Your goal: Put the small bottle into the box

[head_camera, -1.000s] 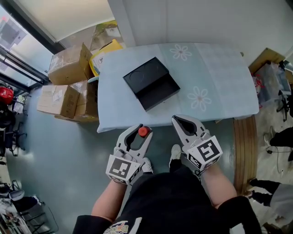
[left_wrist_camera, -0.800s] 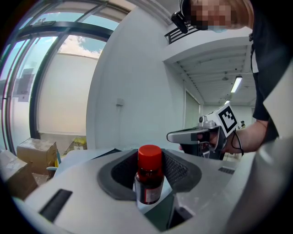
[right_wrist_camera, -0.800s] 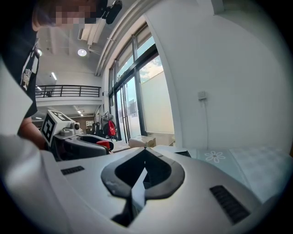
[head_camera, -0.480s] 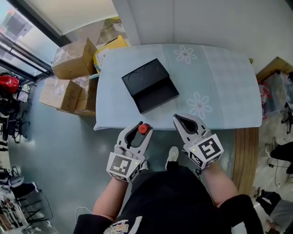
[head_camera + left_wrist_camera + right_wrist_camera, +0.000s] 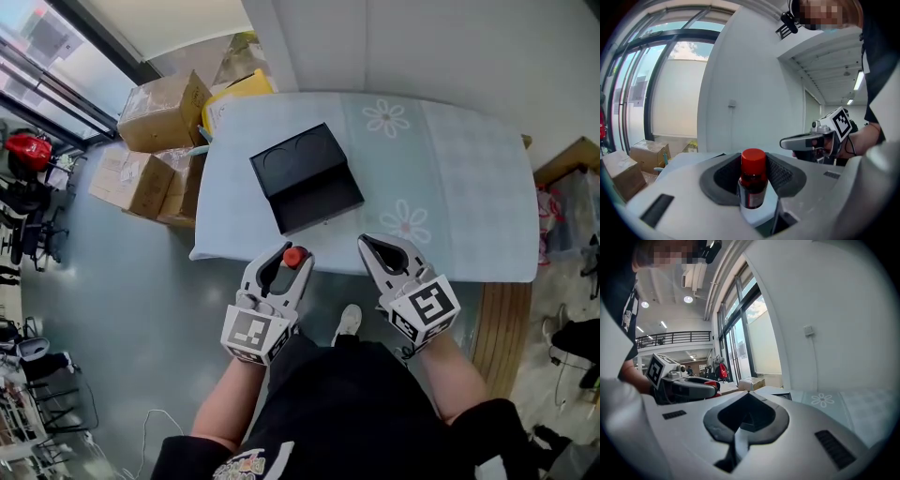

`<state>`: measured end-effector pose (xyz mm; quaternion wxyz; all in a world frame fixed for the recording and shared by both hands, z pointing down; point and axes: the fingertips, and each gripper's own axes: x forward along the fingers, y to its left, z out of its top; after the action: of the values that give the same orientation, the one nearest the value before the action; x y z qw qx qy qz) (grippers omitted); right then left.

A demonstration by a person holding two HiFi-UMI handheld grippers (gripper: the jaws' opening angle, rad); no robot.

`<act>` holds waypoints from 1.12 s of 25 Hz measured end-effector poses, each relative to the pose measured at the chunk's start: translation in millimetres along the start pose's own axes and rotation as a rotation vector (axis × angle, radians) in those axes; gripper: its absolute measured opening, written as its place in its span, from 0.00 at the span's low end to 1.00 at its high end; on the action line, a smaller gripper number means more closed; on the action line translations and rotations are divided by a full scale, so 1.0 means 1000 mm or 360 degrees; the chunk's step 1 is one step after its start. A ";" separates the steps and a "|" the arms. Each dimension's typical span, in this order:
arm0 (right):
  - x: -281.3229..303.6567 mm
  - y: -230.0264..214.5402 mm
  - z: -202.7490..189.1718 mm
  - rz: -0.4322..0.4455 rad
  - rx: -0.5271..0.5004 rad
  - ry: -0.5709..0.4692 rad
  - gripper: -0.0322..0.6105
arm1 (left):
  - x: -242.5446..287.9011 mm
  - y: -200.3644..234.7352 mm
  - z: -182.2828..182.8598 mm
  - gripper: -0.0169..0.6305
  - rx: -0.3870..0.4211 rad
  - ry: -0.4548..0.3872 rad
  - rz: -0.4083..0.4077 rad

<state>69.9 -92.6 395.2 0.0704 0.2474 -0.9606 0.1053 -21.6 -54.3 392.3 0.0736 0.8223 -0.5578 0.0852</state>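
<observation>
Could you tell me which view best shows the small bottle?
The left gripper view: the small bottle stands between its jaws, cap and body clear. The head view shows only its cap; the right gripper view, a sliver.

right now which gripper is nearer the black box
Left. In the head view the left gripper, shut on the bottle, is just short of the box's near corner. The right gripper is off to the box's right, further away.
</observation>
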 end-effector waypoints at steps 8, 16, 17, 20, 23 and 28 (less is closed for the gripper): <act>-0.002 -0.009 -0.001 -0.0015 0.0030 0.0001 0.06 | 0.013 0.003 -0.002 0.27 0.0001 0.0026 0.0012; 0.012 -0.025 -0.003 -0.0086 0.0049 0.0015 0.06 | 0.037 0.024 -0.008 0.27 -0.0017 0.0049 -0.0036; 0.014 -0.029 -0.003 -0.0099 0.0055 0.0018 0.06 | 0.041 0.027 -0.009 0.27 -0.0014 0.0053 -0.0046; 0.022 -0.038 -0.006 -0.0128 0.0080 0.0032 0.06 | 0.055 0.037 -0.015 0.27 0.0005 0.0072 -0.0068; 0.031 -0.048 -0.011 -0.0156 0.0105 0.0047 0.06 | 0.070 0.047 -0.022 0.27 0.0027 0.0087 -0.0087; 0.047 -0.059 -0.021 -0.0192 0.0147 0.0096 0.06 | 0.093 0.064 -0.037 0.27 0.0002 0.0134 -0.0113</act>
<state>60.0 -159.8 434.0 0.0939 0.3044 -0.9356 0.1525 -49.7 -154.3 450.9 0.0995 0.8373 -0.5246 0.1173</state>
